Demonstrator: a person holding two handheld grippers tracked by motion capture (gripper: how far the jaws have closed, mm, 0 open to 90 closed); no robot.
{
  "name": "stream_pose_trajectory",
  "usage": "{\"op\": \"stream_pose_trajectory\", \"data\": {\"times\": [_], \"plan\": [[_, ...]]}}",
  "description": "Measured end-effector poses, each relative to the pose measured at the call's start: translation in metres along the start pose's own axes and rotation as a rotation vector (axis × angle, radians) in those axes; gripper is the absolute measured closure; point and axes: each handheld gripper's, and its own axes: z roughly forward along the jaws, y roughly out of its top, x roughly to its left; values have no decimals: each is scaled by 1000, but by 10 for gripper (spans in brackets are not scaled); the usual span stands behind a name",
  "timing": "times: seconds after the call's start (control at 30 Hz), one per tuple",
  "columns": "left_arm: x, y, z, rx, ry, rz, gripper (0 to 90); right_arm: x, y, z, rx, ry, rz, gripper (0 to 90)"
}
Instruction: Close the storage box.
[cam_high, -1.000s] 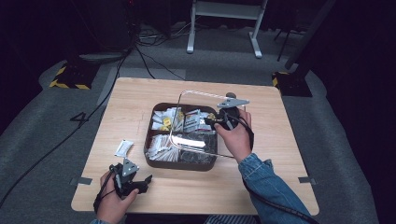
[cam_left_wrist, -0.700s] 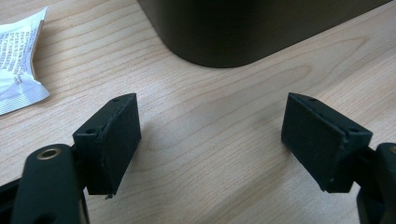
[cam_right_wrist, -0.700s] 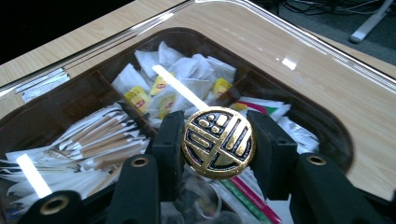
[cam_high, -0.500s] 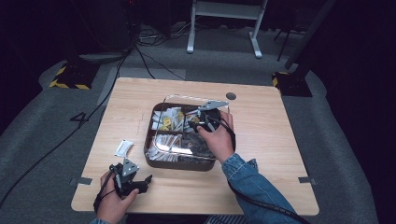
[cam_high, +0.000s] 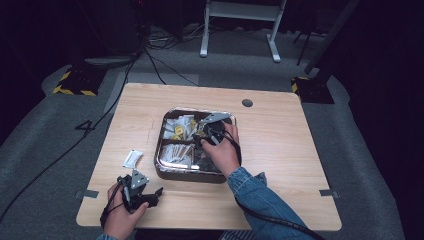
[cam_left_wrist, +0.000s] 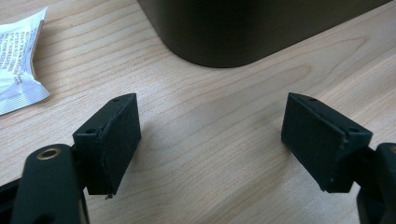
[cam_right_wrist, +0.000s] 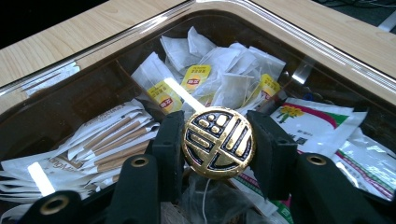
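Observation:
A dark tray-like box (cam_high: 167, 171) stands mid-table, holding tea bags (cam_right_wrist: 219, 79), paper-wrapped sticks (cam_right_wrist: 116, 140) and printed sachets (cam_right_wrist: 317, 121) in compartments. Over it lies a clear lid (cam_right_wrist: 107, 74) with a round gold knob (cam_right_wrist: 218, 142). My right gripper (cam_right_wrist: 217, 128) is shut on that knob, one jaw on each side; in the high view the right gripper (cam_high: 204, 131) sits above the box's middle. I cannot tell whether the lid is fully seated. My left gripper (cam_high: 154, 195) rests near the front left edge, open with nothing between its fingers (cam_left_wrist: 112, 135), facing the box's corner (cam_left_wrist: 233, 28).
A white packet (cam_high: 132, 158) lies on the wooden table (cam_high: 280, 150) left of the box, also at the left gripper view's upper left as a packet (cam_left_wrist: 16, 60). A cable hole (cam_high: 247, 103) sits at the table's far side. Cables cross the floor beyond.
My right gripper has carried the lid left and down, from tilted above the box's right side to lying over the box. The left gripper has stayed put.

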Motion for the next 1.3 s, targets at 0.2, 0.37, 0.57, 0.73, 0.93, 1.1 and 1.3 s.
{"op": "stream_pose_trajectory", "data": {"times": [0.2, 0.37, 0.57, 0.73, 0.93, 1.1, 1.3], "plan": [[0, 0, 0, 0, 0, 0, 203, 3, -3, 9, 12, -4, -3, 589], [0, 0, 0, 0, 0, 0, 203, 6, -5, 14, 21, -10, 0, 589], [0, 0, 0, 0, 0, 0, 203, 7, -7, 19, 23, -4, -1, 589], [0, 0, 0, 0, 0, 0, 203, 7, -8, 20, 13, 5, -14, 589], [0, 0, 0, 0, 0, 0, 203, 4, -8, 22, 9, 12, -11, 588], [0, 0, 0, 0, 1, 1, 203, 5, -7, 23, 12, 4, -19, 588], [0, 0, 0, 0, 0, 0, 203, 4, -8, 25, 12, -4, -30, 588]]}}
